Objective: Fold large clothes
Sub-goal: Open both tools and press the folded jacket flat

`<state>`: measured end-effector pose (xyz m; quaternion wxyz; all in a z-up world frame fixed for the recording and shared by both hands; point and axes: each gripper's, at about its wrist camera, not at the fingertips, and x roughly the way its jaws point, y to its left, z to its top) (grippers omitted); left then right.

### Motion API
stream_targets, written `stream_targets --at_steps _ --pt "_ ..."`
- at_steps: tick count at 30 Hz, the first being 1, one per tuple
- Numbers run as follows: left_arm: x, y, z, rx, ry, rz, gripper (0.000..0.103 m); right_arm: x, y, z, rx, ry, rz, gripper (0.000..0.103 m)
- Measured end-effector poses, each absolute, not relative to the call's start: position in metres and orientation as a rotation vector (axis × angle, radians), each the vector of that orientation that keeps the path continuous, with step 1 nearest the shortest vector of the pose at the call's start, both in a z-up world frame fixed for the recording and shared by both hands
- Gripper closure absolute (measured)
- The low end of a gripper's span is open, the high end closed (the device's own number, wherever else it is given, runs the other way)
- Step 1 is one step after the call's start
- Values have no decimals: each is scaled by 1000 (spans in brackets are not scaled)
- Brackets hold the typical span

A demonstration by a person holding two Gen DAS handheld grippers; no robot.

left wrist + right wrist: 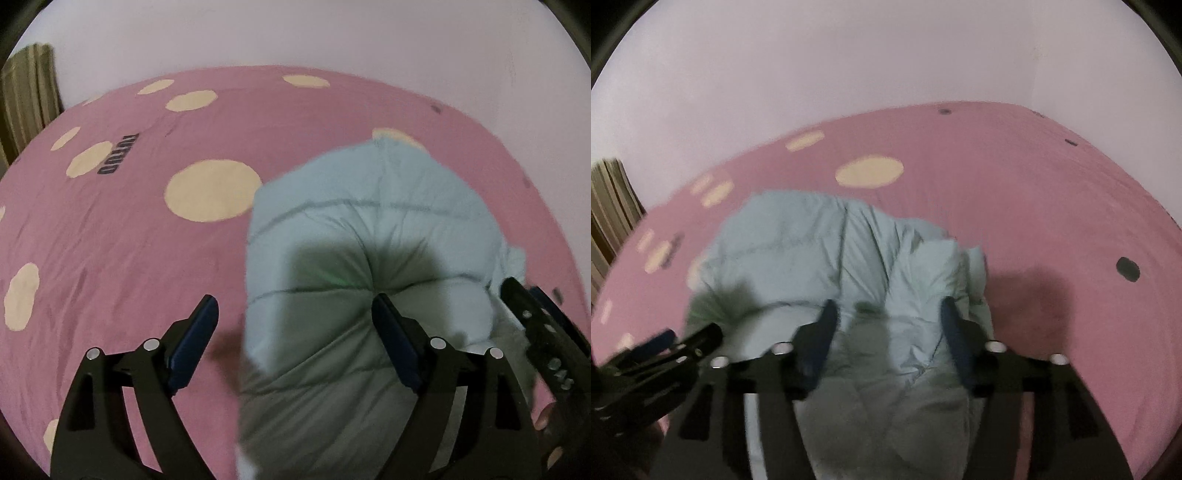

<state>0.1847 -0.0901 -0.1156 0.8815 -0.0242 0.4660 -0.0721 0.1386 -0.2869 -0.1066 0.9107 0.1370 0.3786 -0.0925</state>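
Note:
A pale blue-green quilted puffer jacket [369,229] lies bunched in a thick bundle on the pink bed sheet [110,258]. My left gripper [295,314] hangs open above the jacket's left edge, its right finger over the padding and its left finger over bare sheet. The right wrist view has the same jacket [820,243] under my right gripper [889,317], whose jaws stand apart with a ridge of the cloth below and between them, not pinched. The right gripper's black body [546,332] shows at the left wrist view's right edge. The left gripper's body [665,350] shows at the right wrist view's lower left.
The sheet [1052,221] carries cream dots [212,190], a dark printed word [118,155] and a few dark spots [1127,268]. A pale wall [849,66] stands behind the bed. A striped curtain [29,92] hangs at the far left.

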Motion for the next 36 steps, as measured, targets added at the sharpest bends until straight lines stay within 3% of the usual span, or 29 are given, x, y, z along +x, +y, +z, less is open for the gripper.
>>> stream_targets --at_steps 4,12,32,36 --pt "176 -51 -102 -275 967 -173 15 120 -300 -78 361 699 -155 29" --pt "152 -13 -137 -645 1046 -219 14 89 -339 -105 641 726 -119 29" --pt "141 -22 -170 -740 1076 -345 13 75 -336 -169 812 791 -71 26" --pt "141 -30 -173 -723 1085 -368 27 78 -331 -172 804 798 -49 27"
